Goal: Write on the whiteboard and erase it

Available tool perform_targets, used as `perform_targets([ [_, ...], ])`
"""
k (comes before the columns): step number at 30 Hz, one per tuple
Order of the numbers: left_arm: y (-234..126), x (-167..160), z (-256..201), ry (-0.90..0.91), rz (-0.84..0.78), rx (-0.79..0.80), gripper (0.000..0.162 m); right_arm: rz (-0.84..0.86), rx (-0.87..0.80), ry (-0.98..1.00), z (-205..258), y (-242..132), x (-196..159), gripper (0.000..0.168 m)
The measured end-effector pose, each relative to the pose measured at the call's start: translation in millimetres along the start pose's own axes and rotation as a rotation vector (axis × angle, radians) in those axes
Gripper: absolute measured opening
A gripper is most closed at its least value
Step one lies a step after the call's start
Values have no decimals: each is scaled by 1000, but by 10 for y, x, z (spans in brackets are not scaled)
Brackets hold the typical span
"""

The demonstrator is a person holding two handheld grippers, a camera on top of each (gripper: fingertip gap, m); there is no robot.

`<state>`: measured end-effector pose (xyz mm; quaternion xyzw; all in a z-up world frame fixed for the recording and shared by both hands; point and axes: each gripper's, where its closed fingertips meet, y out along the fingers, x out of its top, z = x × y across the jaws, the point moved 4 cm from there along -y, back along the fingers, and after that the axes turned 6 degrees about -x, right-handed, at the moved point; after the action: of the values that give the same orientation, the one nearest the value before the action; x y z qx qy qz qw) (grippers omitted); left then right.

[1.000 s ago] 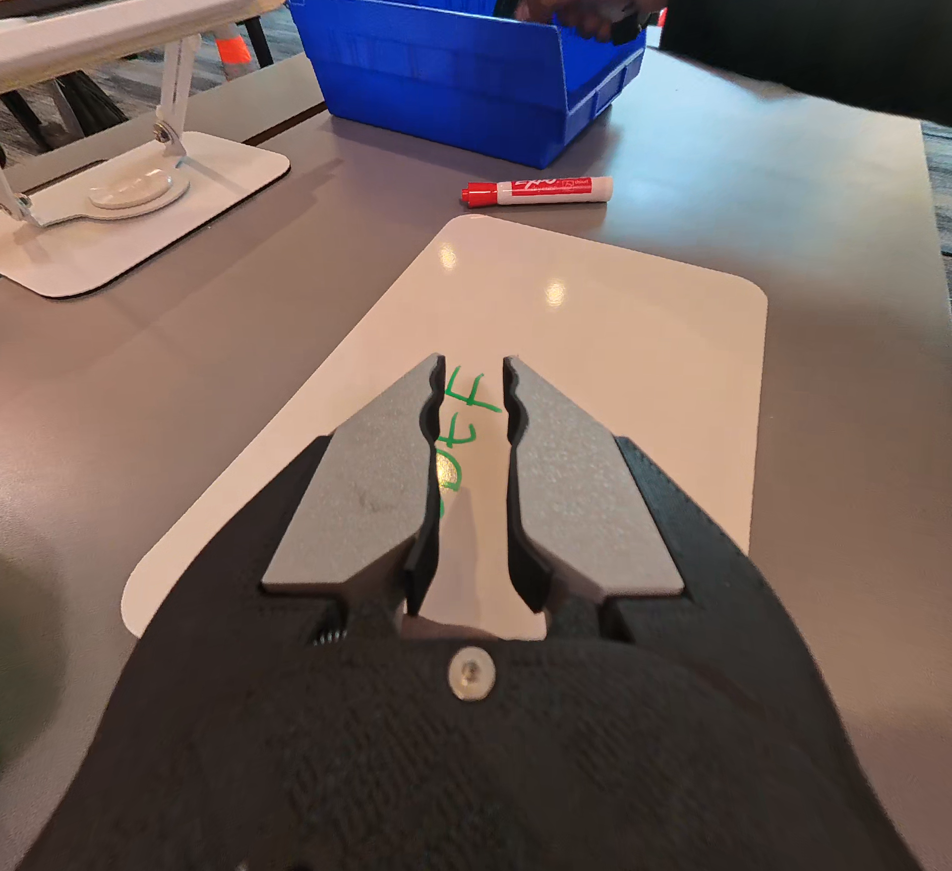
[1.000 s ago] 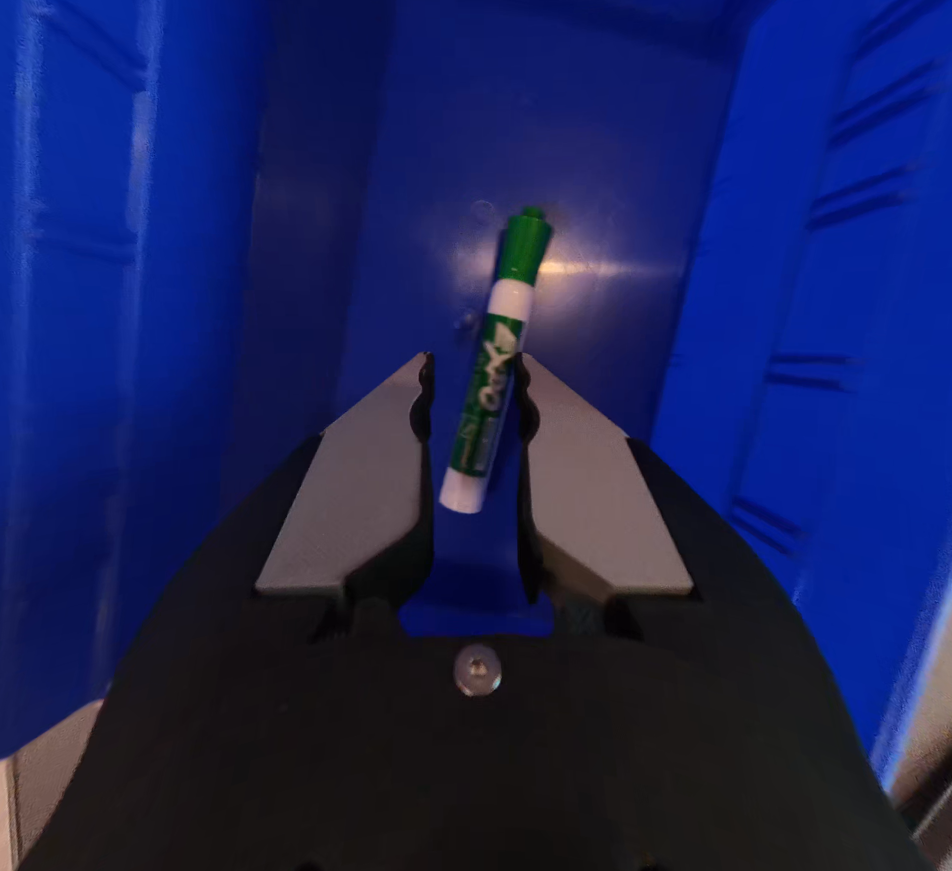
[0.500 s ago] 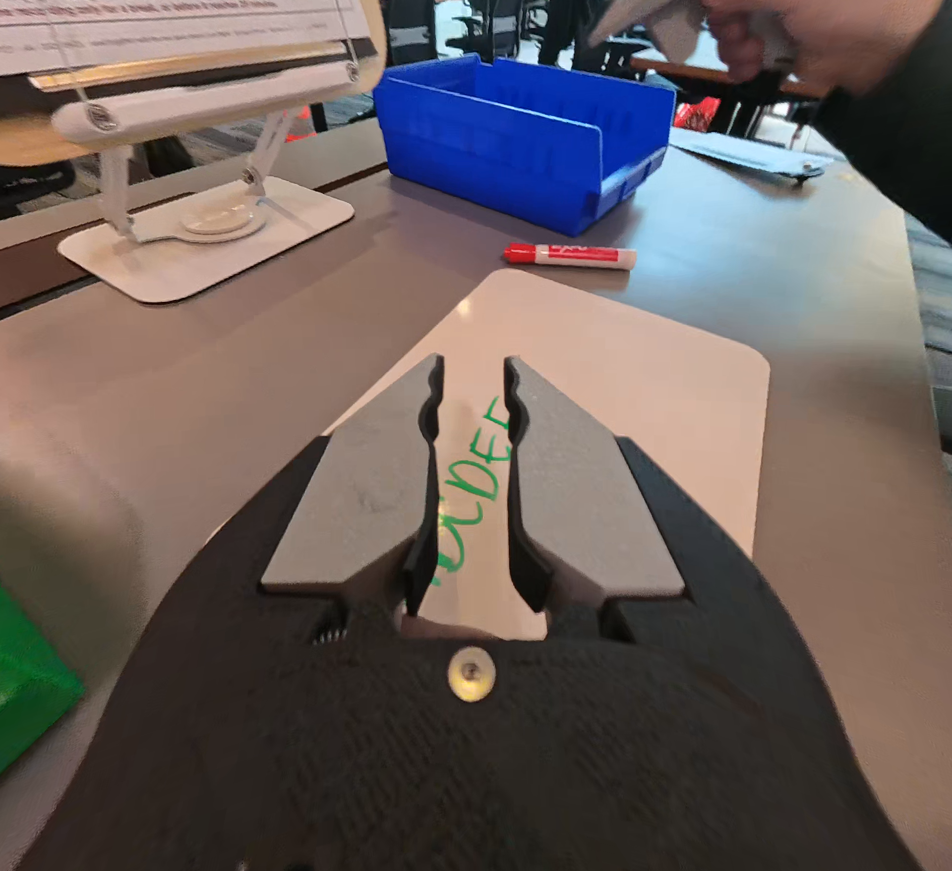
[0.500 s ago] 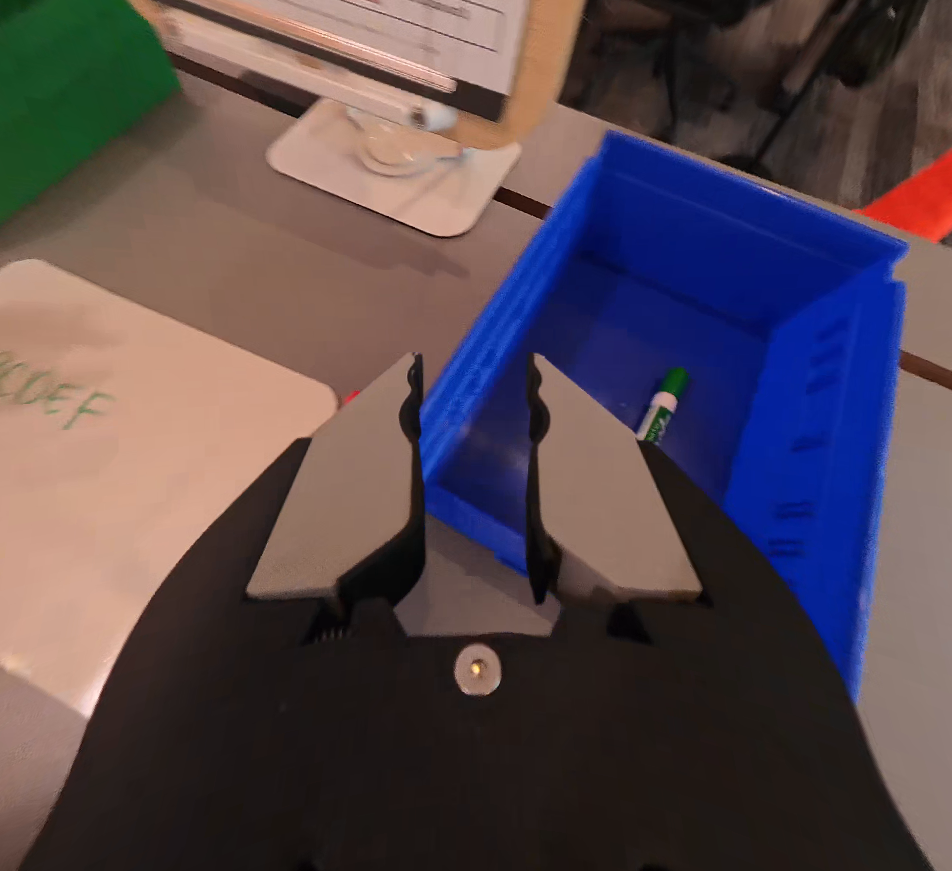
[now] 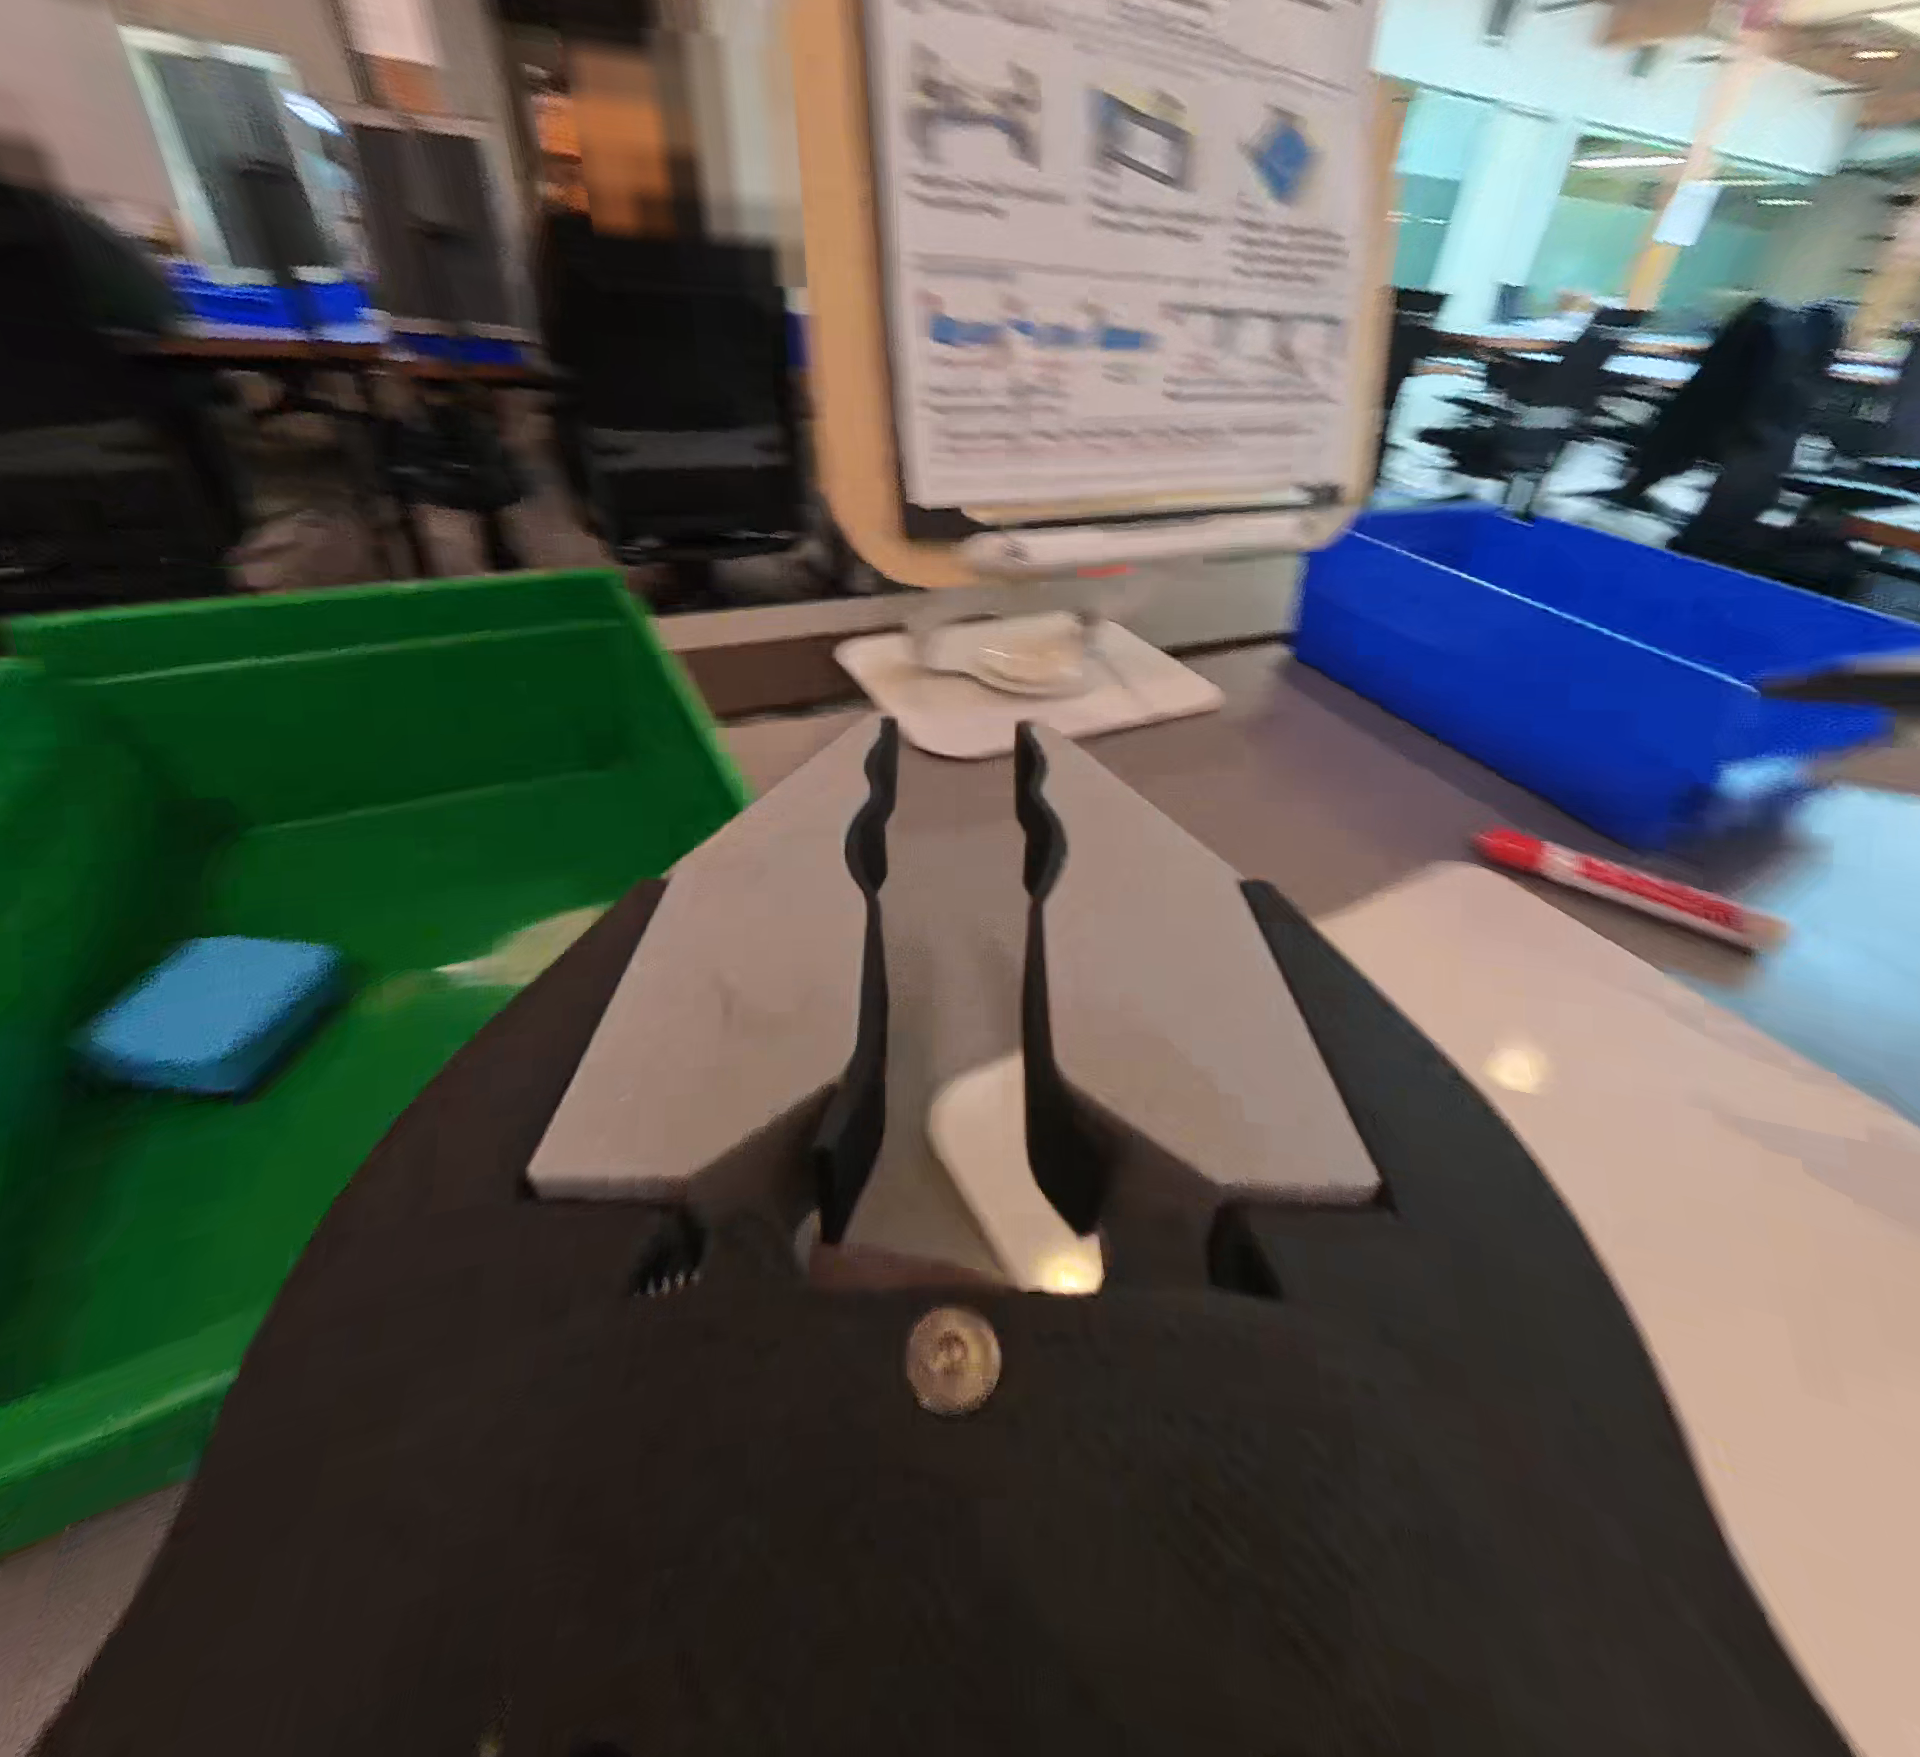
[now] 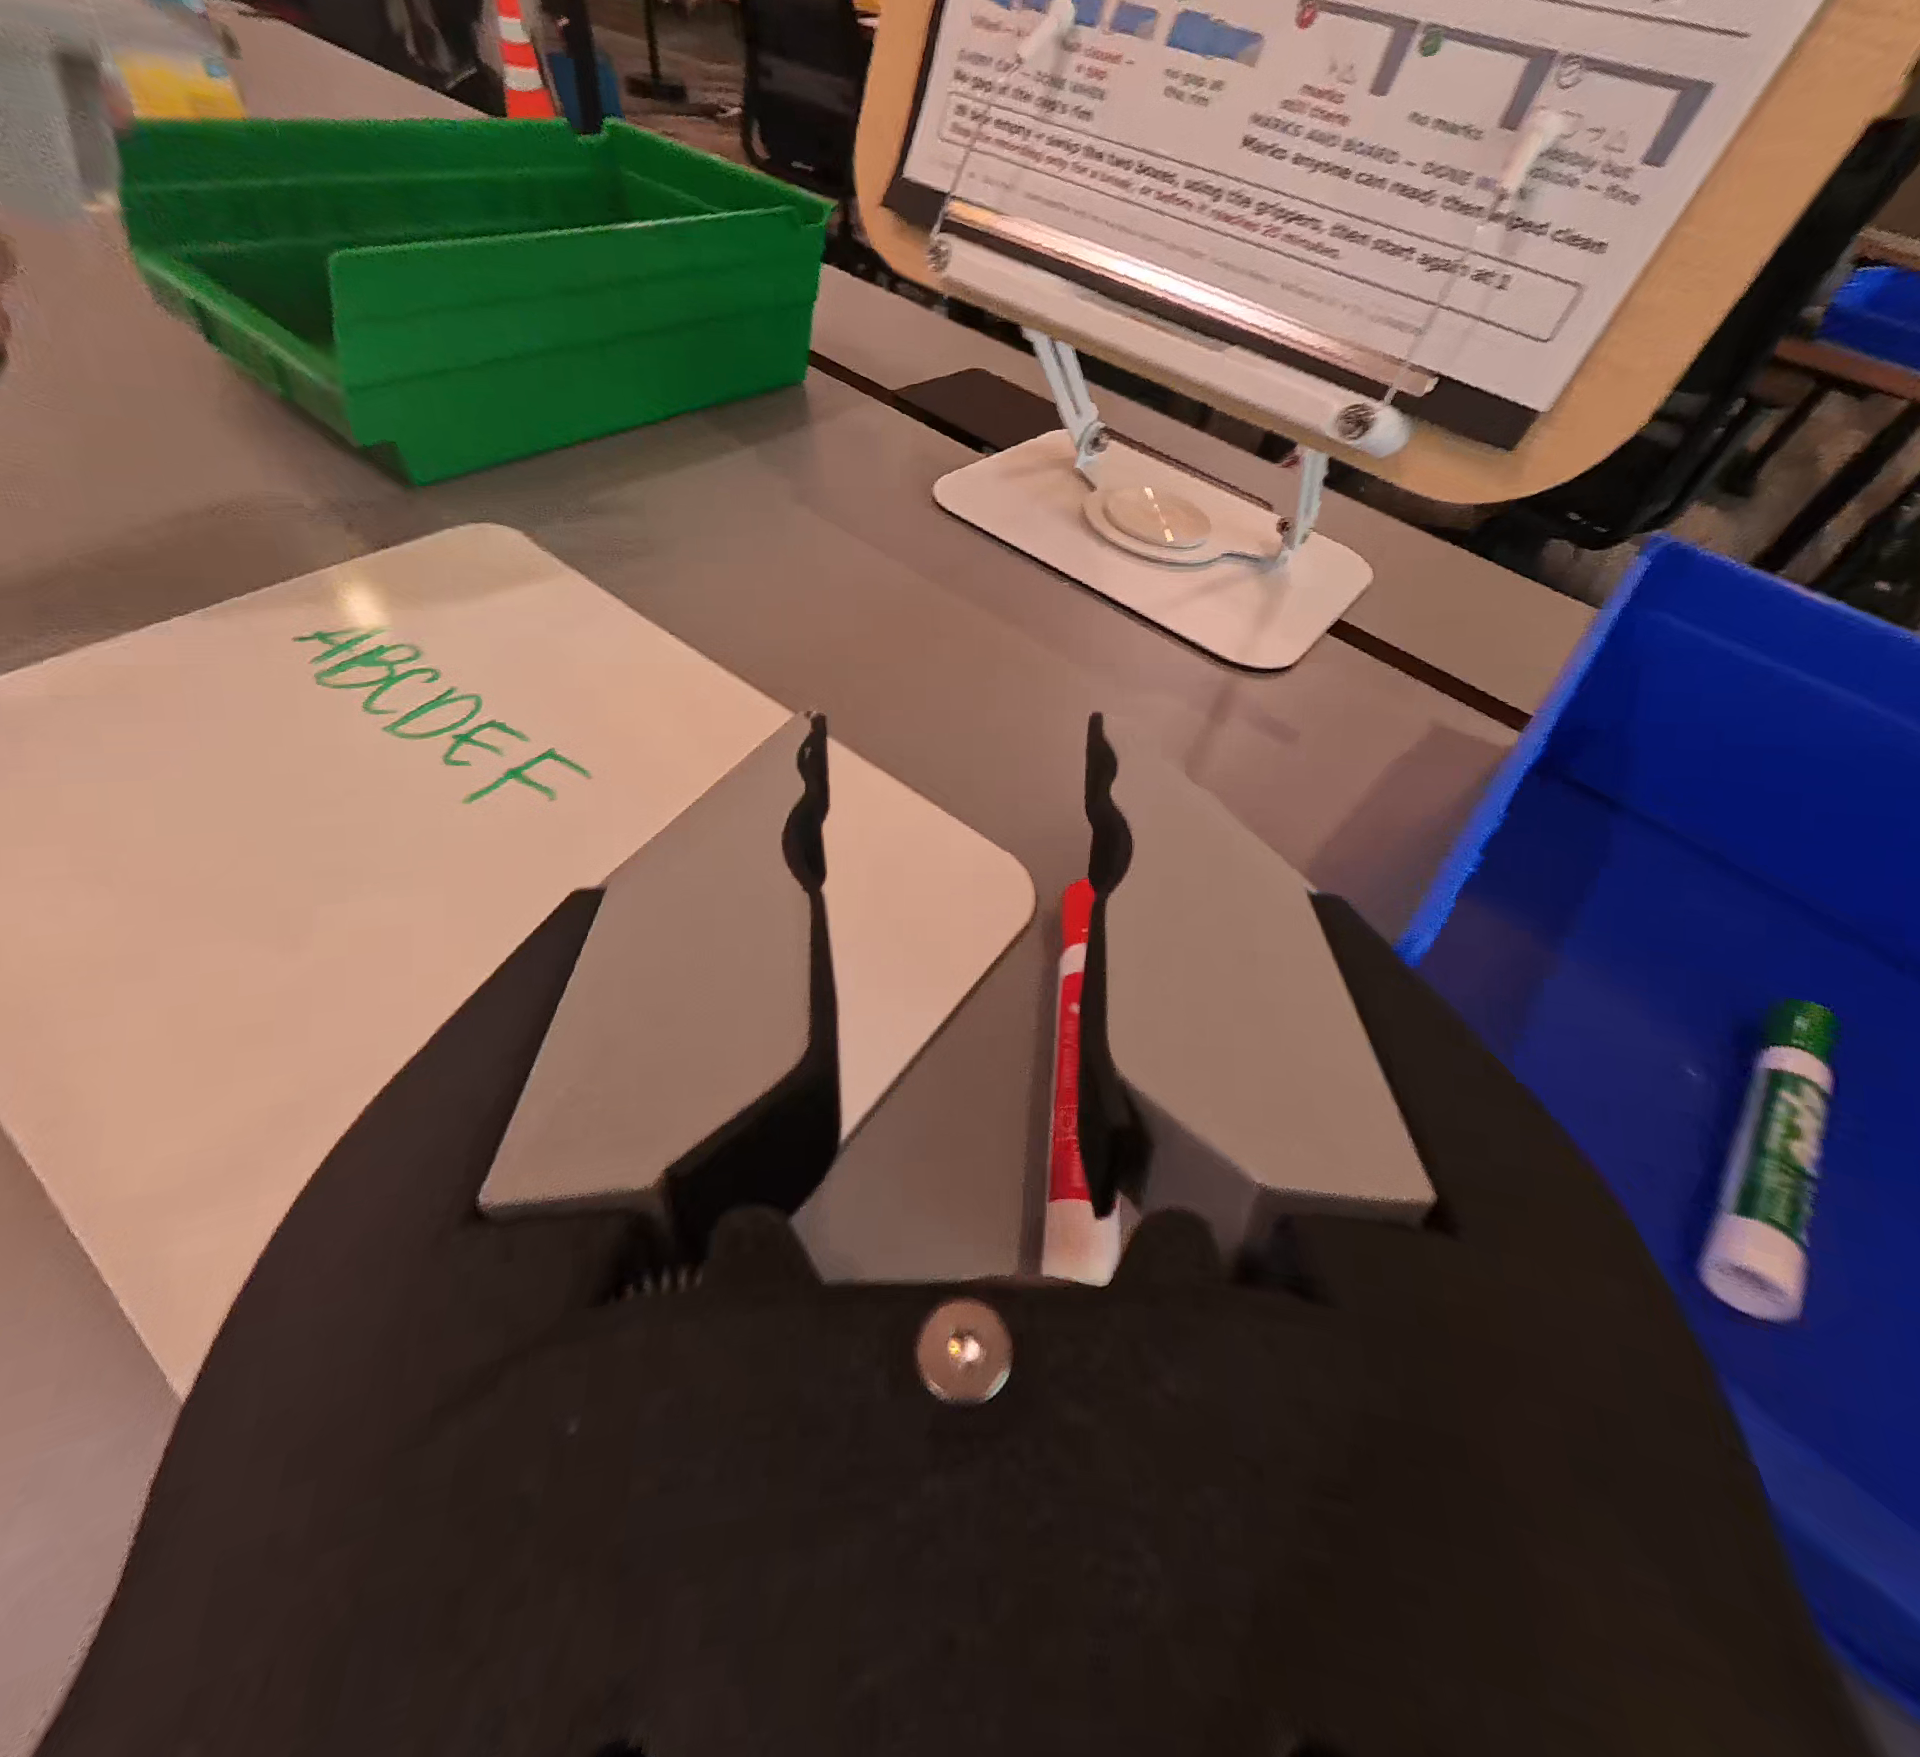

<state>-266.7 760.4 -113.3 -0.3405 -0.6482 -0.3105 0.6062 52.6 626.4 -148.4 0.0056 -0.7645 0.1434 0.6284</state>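
My left hand-held gripper (image 5: 948,751) and right hand-held gripper (image 6: 954,741) both gape empty. The whiteboard (image 6: 260,876) lies on the surface (image 6: 831,564), green lettering on it; the eraser (image 5: 208,1011) sits in the green bin (image 5: 416,772).

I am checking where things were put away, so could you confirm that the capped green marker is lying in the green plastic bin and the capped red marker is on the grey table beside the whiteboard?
Not quite: the right wrist view shows the capped green marker lying in the blue plastic bin, not the green one. The capped red marker is indeed on the grey table beside the whiteboard.
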Motion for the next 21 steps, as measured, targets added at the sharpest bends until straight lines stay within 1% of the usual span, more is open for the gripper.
perform_targets([
  [2,-138,279,453,14,12,126,23,0,44,-10,77,3,-23,49],
  [3,-155,374,682,20,56,163,25,-4,59,-19,107,1,-29,49],
  [4,-134,421,913,15,127,187,29,-8,68,-29,130,-1,-38,49],
  [6,-30,379,1371,-9,309,239,44,5,90,-31,175,0,-81,49],
  [7,36,308,1565,-14,404,262,48,12,105,-26,197,3,-98,49],
  [9,180,73,1832,-14,598,281,51,18,132,-16,236,-4,-101,49],
  [12,334,-372,2044,-12,881,277,54,-2,152,-15,268,-35,-73,49],
  [14,379,-614,2140,-6,1018,285,57,-11,166,-12,288,-60,-57,49],
  [18,366,-922,2310,42,1222,325,63,-39,187,-3,307,-99,-18,48],
  [19,355,-969,2348,53,1256,334,67,-40,189,-1,306,-104,-17,48],
  [21,373,-983,2416,58,1264,347,68,-38,197,3,304,-110,-21,48],
])
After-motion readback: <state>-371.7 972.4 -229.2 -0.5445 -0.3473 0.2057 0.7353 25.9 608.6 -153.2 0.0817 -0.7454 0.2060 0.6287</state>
